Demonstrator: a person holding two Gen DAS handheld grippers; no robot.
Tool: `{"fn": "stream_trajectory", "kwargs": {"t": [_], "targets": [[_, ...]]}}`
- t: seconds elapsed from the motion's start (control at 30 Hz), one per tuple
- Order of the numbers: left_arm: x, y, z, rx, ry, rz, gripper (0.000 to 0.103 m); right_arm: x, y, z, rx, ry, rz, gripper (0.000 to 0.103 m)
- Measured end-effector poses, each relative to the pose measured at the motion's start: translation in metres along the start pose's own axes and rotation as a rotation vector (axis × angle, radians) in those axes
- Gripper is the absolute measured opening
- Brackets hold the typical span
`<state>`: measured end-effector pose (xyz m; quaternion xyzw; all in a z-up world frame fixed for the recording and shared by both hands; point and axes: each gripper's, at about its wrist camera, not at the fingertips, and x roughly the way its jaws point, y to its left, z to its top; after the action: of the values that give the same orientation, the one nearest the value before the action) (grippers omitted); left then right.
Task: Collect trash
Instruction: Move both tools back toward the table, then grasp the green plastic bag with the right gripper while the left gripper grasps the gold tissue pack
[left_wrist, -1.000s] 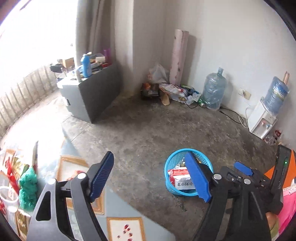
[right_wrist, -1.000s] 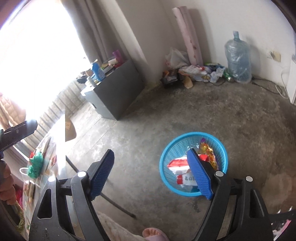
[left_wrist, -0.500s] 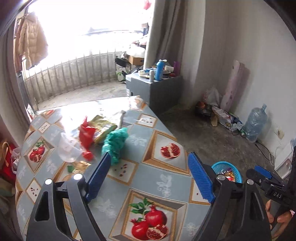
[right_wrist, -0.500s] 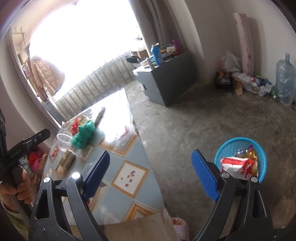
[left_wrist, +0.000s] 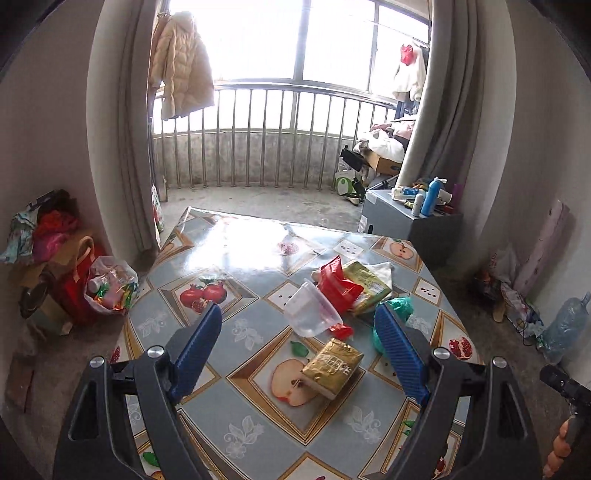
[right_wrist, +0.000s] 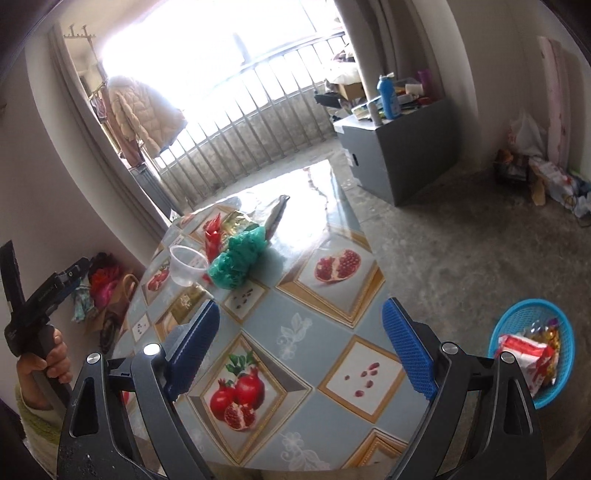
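Swung from basket, left tool (left_wrist: 301, 352) over gold packet (left_wrist: 331, 368) (agape)

The desk (left_wrist: 255, 435) wears a grey-blue cloth patterned with gold-framed diamonds of red pomegranates, cut apples, seeds and white leaf sprigs. Ahead of the left hand-held gripper (left_wrist: 299, 347), whose pads are ribbed dark blue on black arms, lie a gold packet (left_wrist: 331, 367), a clear plastic cup (left_wrist: 311, 312), a red wrapper (left_wrist: 338, 286), a yellow-green packet (left_wrist: 367, 286) and a crumpled green bag (right_wrist: 238, 258). To the right of the right hand-held gripper (right_wrist: 301, 350), with the same blue pads, a bright blue mesh basket (right_wrist: 517, 321) holds a red-and-white packet (right_wrist: 526, 350).
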<state>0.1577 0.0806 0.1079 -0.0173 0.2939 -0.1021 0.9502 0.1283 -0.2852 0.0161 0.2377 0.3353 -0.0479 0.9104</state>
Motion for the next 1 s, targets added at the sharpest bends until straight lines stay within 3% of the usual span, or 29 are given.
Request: {"fn": "stream_trajectory", "kwargs": {"t": [0.13,0.3,0.53,0.9,1.0], "targets": [[0.011,0.005,-0.012,-0.027,0.023,-0.038,0.083,0.020,0.015,0.006,0.009,0.049,0.050,0.085],[0.044,-0.004,-0.031,-0.026,0.096,-0.146,0.080,0.051,0.033,0.014,-0.002,0.115,0.089,0.084],[0.090,-0.017,-0.043,0.035,0.190,-0.261,0.079,0.100,0.053,0.026,0.018,0.214,0.132,0.081],[0.151,-0.023,-0.059,0.085,0.306,-0.261,0.079,0.177,0.066,0.050,0.086,0.339,0.169,0.080],[0.164,-0.019,-0.062,0.055,0.341,-0.252,0.073,0.191,0.067,0.051,0.099,0.361,0.168,0.079]]}}
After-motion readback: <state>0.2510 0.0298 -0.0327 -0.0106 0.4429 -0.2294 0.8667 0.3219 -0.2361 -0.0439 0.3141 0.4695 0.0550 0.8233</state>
